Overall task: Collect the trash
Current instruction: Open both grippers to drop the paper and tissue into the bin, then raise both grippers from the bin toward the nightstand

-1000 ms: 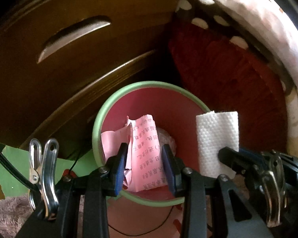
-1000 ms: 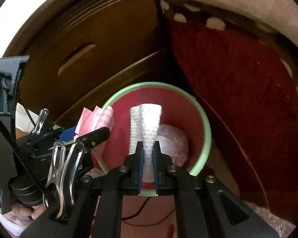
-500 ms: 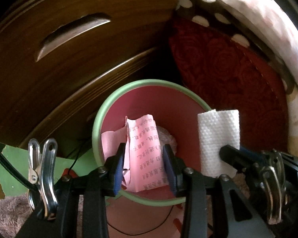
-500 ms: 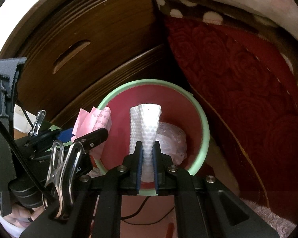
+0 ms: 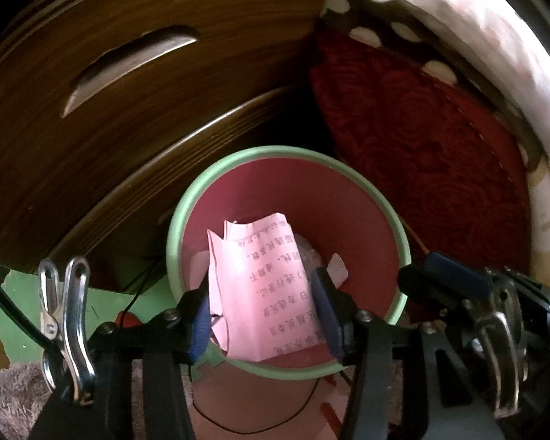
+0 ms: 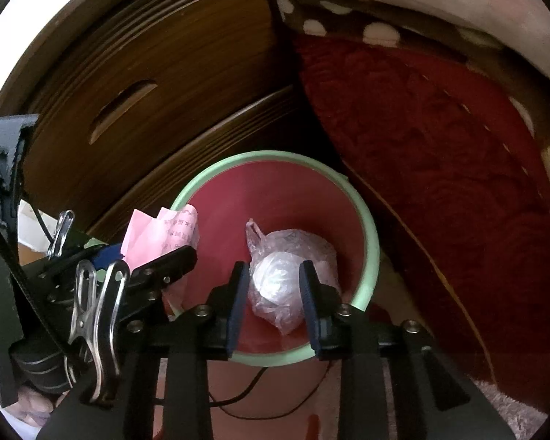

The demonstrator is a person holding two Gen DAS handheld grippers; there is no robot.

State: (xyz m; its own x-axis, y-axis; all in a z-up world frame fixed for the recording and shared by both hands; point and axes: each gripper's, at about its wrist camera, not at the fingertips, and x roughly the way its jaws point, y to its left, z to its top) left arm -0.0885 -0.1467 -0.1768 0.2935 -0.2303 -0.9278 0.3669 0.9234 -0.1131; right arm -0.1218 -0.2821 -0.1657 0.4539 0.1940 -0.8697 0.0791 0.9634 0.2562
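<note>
A round bin with a green rim (image 5: 381,194) and red inside stands below both grippers; it also shows in the right wrist view (image 6: 370,234). My left gripper (image 5: 262,304) is open over it, with a crumpled pink printed paper (image 5: 264,278) loose between its jaws; the paper also shows in the right wrist view (image 6: 157,234). My right gripper (image 6: 271,300) is open and empty above the bin. A clear plastic bag of trash (image 6: 289,271) lies in the bin's bottom. The white paper towel is not in sight.
A dark wooden cabinet with a slot handle (image 5: 128,62) stands behind the bin. A red rose-patterned bed side (image 6: 440,168) under spotted bedding (image 5: 476,36) is at the right. A thin black cable (image 6: 260,399) and fuzzy pink rug (image 5: 7,399) lie on the floor.
My right gripper opened and the white paper towel dropped out of sight. My left gripper opened wider around the pink paper.
</note>
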